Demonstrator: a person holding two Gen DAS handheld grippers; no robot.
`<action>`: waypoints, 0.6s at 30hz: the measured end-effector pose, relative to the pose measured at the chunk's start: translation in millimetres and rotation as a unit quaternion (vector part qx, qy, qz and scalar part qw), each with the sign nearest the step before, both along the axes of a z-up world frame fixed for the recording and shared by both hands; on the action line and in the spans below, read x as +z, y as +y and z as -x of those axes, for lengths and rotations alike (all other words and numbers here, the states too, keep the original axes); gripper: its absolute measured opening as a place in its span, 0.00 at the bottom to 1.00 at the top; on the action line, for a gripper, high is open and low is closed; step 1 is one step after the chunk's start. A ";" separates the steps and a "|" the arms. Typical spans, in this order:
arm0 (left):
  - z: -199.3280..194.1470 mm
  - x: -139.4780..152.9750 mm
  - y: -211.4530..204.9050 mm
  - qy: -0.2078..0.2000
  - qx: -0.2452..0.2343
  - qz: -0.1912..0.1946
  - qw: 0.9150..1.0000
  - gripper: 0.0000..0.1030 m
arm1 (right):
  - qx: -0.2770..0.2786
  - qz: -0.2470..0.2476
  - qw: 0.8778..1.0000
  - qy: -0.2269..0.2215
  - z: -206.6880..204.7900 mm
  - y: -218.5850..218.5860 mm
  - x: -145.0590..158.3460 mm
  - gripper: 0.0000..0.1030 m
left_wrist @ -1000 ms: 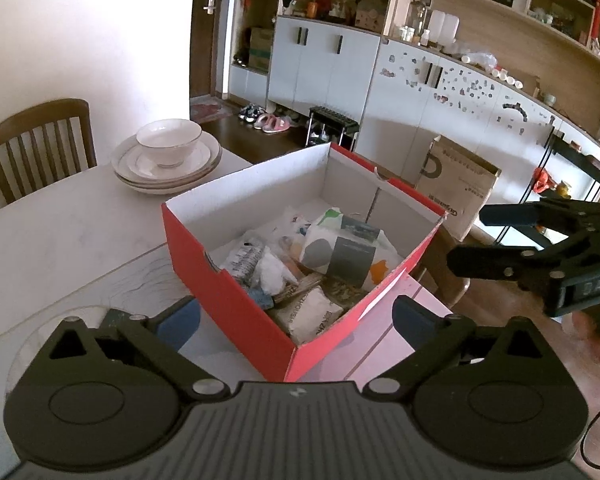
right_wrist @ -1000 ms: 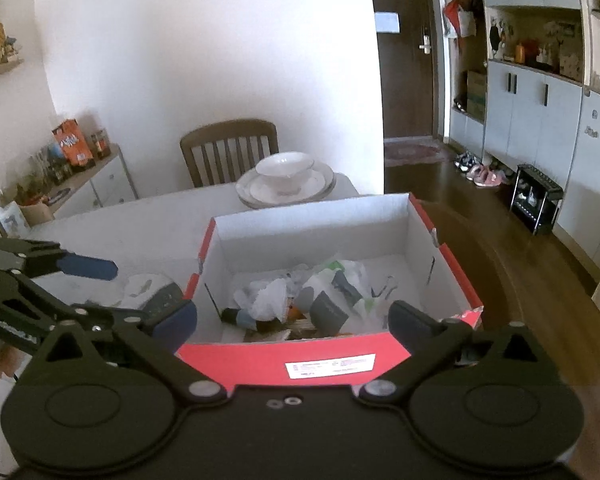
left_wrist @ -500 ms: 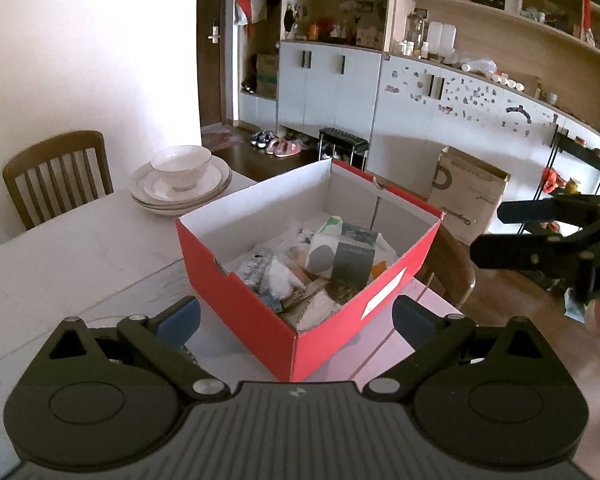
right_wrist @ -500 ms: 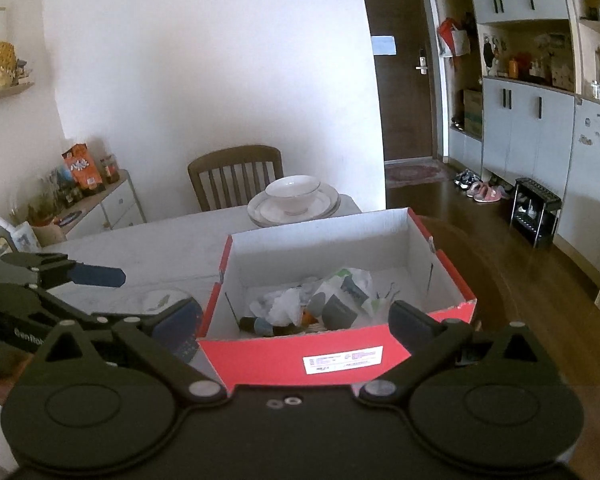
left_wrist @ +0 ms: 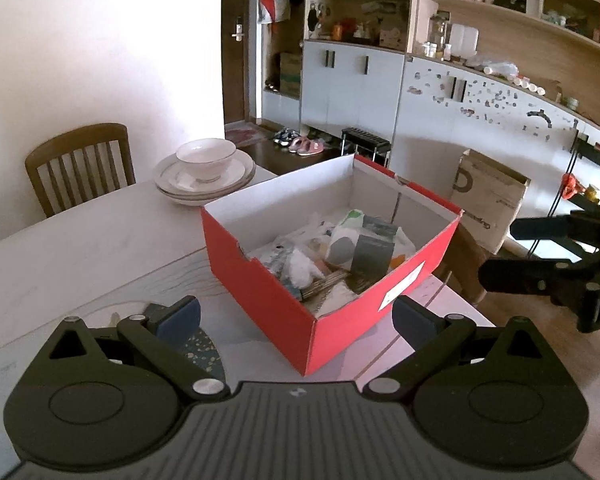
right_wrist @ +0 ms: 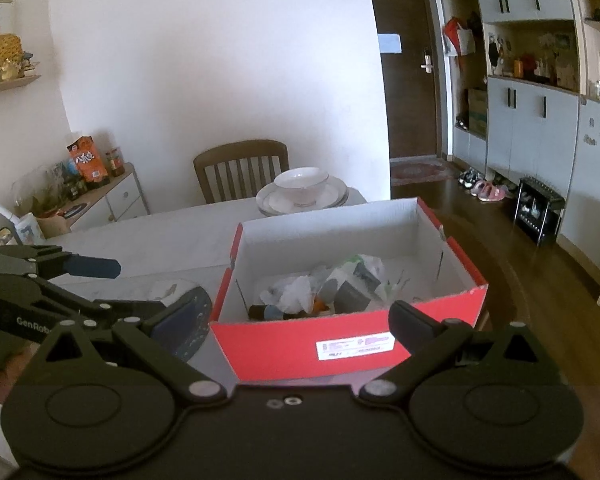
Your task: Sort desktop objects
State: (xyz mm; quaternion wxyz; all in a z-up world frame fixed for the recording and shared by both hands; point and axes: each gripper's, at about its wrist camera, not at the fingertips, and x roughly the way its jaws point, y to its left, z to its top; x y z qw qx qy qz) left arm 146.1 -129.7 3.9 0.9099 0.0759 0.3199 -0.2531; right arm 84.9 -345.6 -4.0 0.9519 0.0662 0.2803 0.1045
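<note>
A red cardboard box with white inner walls stands on the white table. It holds several jumbled items: a tissue pack, white crumpled plastic, a small bottle. The box also shows in the right wrist view. My left gripper is open and empty, above the table before the box's near corner. My right gripper is open and empty, in front of the box's labelled side. Each gripper shows in the other's view, the right one and the left one.
A stack of white plates with a bowl sits at the table's far edge, a wooden chair behind it. A dark round coaster lies on the table left of the box. A brown cardboard box stands on the floor.
Both grippers have drawn back and up from the box, so it looks smaller and farther away. Both stay open and empty. The box has not moved.
</note>
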 end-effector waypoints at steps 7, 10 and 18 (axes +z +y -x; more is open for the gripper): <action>-0.9 -2.3 5.4 0.009 0.003 0.008 1.000 1.00 | 0.000 -0.009 1.000 0.005 1.5 3.9 -2.2 1.00; -1.1 -2.5 6.0 0.006 -0.003 0.009 1.000 1.00 | -0.001 -0.009 1.000 0.006 1.0 4.0 -2.3 1.00; -1.4 0.0 8.5 0.003 -0.010 0.011 1.000 1.00 | -0.010 -0.012 1.000 0.012 2.6 7.9 -4.8 1.00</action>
